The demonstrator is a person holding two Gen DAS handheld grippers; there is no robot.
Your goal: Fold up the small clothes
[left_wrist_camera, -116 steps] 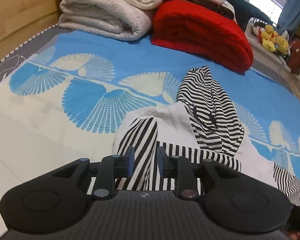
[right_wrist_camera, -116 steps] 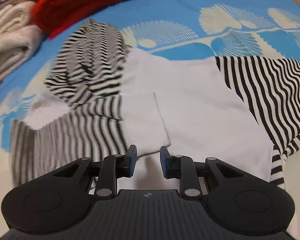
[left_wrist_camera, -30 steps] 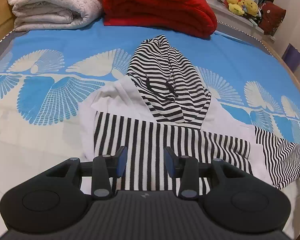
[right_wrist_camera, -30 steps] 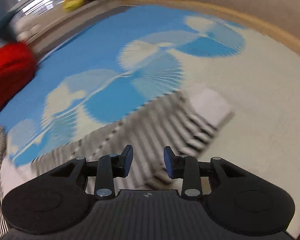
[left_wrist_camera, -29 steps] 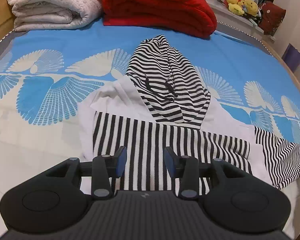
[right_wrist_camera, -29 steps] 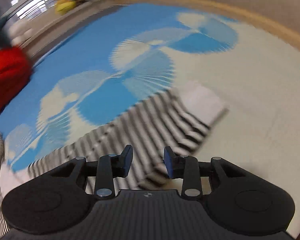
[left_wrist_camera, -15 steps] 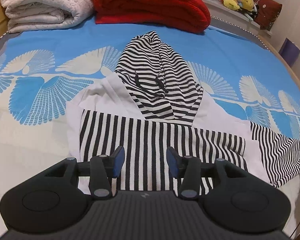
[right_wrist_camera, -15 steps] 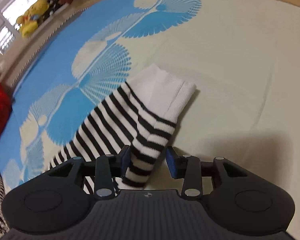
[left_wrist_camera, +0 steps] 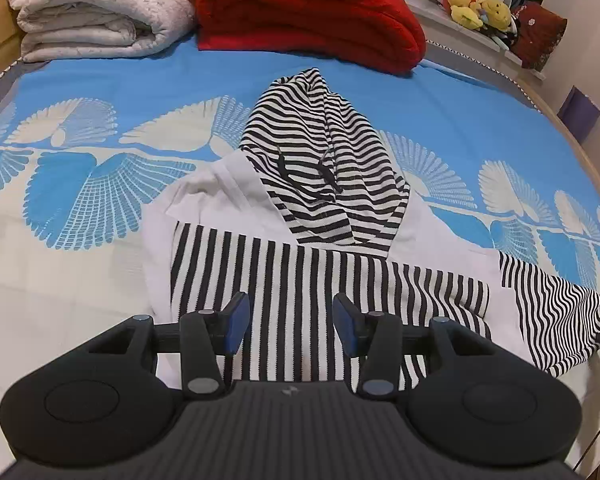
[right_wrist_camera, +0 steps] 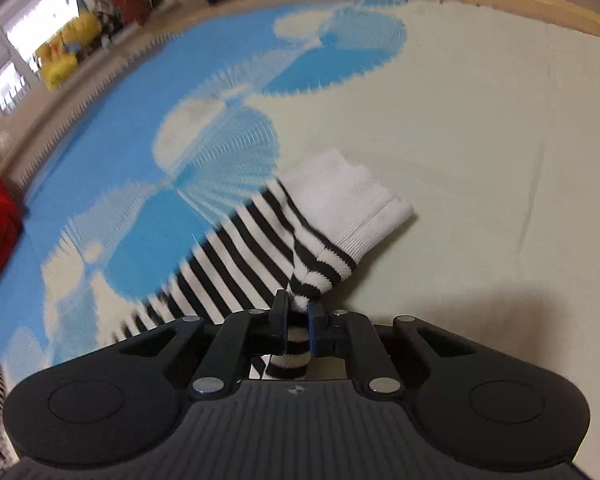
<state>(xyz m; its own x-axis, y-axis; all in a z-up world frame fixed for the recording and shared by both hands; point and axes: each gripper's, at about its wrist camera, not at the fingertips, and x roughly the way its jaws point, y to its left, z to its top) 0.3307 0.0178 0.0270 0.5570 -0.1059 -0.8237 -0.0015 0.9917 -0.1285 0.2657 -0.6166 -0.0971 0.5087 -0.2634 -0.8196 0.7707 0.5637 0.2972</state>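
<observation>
Item: striped hoodie (left_wrist_camera: 320, 264), spread for folding; right gripper (right_wrist_camera: 297, 322) closing, pinching its 3 o'clock sleeve (right_wrist_camera: 300, 248) for the inward fold; left gripper (left_wrist_camera: 288, 320) half-open, holding nothing.

Small hooded top (left_wrist_camera: 300, 216), white body w/ black-and-white striped hood & sleeves, lies flat on the bedspread (left_wrist_camera: 100, 80). Hood points toward the red blanket (left_wrist_camera: 312, 8), spread open, two dark drawstrings on it. One striped sleeve (left_wrist_camera: 284, 280) is folded across the white chest, below the hood. Other sleeve (right_wrist_camera: 260, 248) stretches out away from the body, off to the side of the red blanket; white ribbed cuff (right_wrist_camera: 356, 200) at its end, fabric just short of the cuff bunched & lifted.
</observation>
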